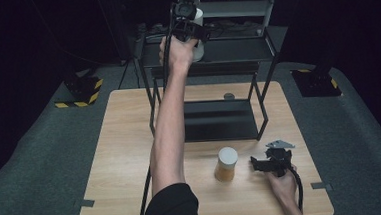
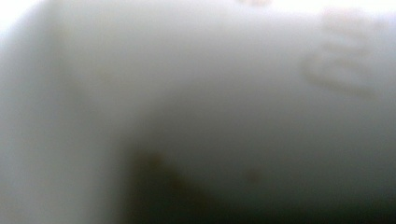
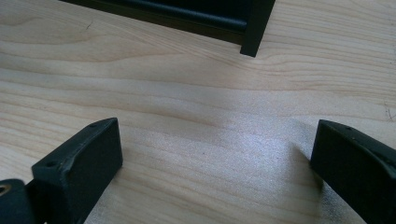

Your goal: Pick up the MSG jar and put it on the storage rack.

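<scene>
While we hold both tools:
Left gripper (image 1: 194,29): we have it clamped on the white cup (image 1: 199,34), over the black rack's upper shelf (image 1: 235,49).
Right gripper (image 3: 215,154): jaws spread, nothing between, resting on the wooden table (image 3: 187,93).
Capped jar (image 1: 226,164): upright, just beside our right gripper.

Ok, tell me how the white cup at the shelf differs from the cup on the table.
The white cup is up at the black shelf, clamped in the left gripper; the brown-bodied cup stands free on the table, apart from the open right gripper. The held cup looks white all over; the table cup has a white top over a brown body. Both are upright cylinders of similar build.
</scene>
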A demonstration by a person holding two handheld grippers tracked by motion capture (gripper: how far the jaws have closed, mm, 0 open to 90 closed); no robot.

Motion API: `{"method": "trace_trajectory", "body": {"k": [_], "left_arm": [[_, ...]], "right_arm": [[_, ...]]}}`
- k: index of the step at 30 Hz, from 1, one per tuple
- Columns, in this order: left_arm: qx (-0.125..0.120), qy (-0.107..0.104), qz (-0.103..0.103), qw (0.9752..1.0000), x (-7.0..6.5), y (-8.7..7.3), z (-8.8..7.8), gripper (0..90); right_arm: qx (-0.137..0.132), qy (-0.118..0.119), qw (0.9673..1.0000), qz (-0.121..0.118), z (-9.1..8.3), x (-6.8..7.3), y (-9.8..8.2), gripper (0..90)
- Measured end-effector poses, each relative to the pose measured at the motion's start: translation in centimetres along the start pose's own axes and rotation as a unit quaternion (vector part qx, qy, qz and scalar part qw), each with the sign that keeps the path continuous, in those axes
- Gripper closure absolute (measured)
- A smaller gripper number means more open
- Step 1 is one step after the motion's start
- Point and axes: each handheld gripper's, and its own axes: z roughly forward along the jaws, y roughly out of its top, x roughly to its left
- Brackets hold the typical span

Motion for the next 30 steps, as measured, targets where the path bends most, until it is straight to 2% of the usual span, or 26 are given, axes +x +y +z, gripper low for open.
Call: {"method": "trace_trajectory", "body": {"k": [6, 8, 11, 13, 16, 21, 26, 30], "left_arm": [[-0.004, -0.002, 0.002, 1.0000, 0.1, -0.3, 0.1, 29.8], [-0.005, -0.007, 0.000, 1.0000, 0.3, -0.4, 0.1, 19.8], [-0.012, -0.011, 0.000, 0.9999, 0.5, -0.7, -0.1, 10.1], [-0.024, -0.014, -0.003, 0.9996, 0.6, -1.2, -0.4, 7.9], [-0.029, -0.015, 0.001, 0.9995, 0.4, -1.6, -0.8, 3.1], [-0.045, -0.015, 0.009, 0.9988, 0.4, -3.1, -2.0, 0.9], [-0.049, -0.022, 0.010, 0.9985, 0.8, -4.0, -2.7, 1.0], [-0.051, -0.023, 0.014, 0.9983, 1.1, -5.3, -3.5, 1.0]], "right_arm": [[0.000, 0.000, 1.0000, 0.000, 0.0, 0.0, 0.0, 1.5], [0.000, 0.000, 1.0000, 0.000, 0.0, 0.0, 0.0, 1.5], [0.000, 0.000, 1.0000, 0.000, 0.0, 0.0, 0.0, 1.5], [0.000, 0.000, 1.0000, 0.001, 0.0, 0.0, 0.0, 1.4], [0.000, 0.000, 1.0000, 0.001, 0.0, 0.0, 0.0, 1.4], [0.000, 0.000, 1.0000, 0.001, 0.0, 0.0, 0.0, 1.4], [0.000, 0.000, 1.0000, 0.001, 0.0, 0.0, 0.0, 1.4], [0.000, 0.000, 1.0000, 0.001, 0.0, 0.0, 0.0, 1.4]]}}
